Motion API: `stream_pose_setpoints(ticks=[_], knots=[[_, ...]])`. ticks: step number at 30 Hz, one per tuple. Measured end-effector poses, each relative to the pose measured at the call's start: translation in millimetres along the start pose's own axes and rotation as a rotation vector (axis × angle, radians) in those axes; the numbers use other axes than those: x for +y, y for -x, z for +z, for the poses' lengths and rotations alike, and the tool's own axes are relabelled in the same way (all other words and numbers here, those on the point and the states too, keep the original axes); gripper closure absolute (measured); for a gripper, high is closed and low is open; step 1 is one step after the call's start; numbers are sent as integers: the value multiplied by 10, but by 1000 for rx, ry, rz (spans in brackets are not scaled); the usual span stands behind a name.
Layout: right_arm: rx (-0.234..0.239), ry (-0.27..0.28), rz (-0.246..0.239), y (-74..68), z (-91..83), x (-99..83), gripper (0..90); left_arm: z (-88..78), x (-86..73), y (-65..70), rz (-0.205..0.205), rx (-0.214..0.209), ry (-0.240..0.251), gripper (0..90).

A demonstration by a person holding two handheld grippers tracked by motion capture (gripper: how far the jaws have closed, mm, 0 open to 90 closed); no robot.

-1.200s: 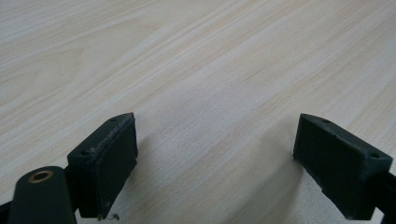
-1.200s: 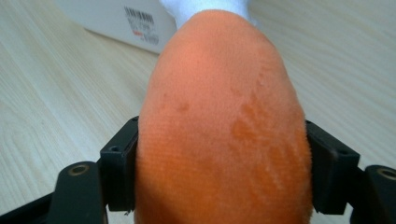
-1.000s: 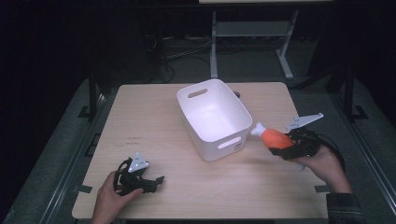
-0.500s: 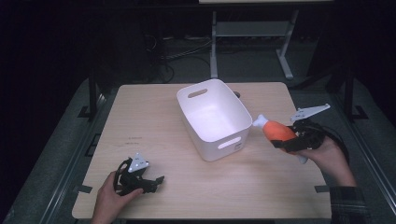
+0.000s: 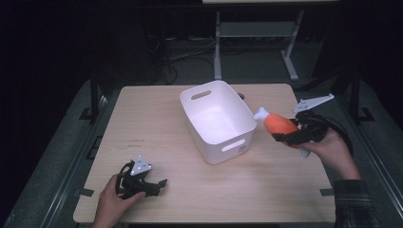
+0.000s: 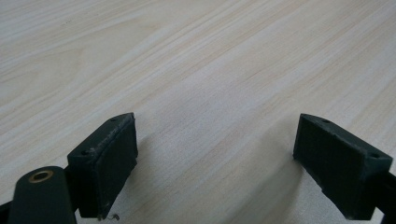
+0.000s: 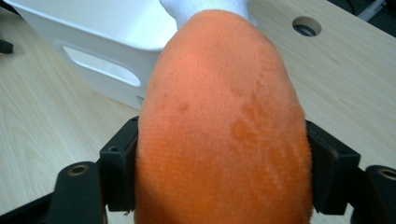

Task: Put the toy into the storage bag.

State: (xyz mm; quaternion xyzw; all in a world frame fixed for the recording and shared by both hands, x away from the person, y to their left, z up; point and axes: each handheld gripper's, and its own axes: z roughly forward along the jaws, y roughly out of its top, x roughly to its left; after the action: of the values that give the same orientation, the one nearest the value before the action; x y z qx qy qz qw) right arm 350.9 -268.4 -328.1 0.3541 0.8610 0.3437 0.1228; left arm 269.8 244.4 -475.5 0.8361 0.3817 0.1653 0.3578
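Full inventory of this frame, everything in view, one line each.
Table: 1, light wood, centre of the high view.
Bin: 1, white, with handle slots, on the table's middle toward the far edge; looks empty.
Plush toy: 1, orange with a white tip, held above the table just right of the bin, tip pointing at the bin's rim.
Table hole: 1, round, in the tabletop beyond the toy in the right gripper view.
Metal stand: 1, grey, on the floor behind the table.
Cables: several, dark, on the floor behind the table.
Left gripper: 1, black, open, low over the near left of the table.
Right gripper: 1, black, shut on the plush toy.
Hands: 2, one on each gripper.
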Motion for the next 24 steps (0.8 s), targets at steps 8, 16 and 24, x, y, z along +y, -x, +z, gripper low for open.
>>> stream_pose_setpoints(ticks=[8, 16, 24], knots=[[12, 2, -24, -33, 81, 207, 262, -1, 0, -1, 1, 0, -1, 127], [28, 4, -32, -90, 172, 390, 261, -1, 0, -2, 3, -1, -2, 128], [37, -3, -55, -187, 293, 648, 261, -1, 0, -2, 3, 0, -2, 128]])
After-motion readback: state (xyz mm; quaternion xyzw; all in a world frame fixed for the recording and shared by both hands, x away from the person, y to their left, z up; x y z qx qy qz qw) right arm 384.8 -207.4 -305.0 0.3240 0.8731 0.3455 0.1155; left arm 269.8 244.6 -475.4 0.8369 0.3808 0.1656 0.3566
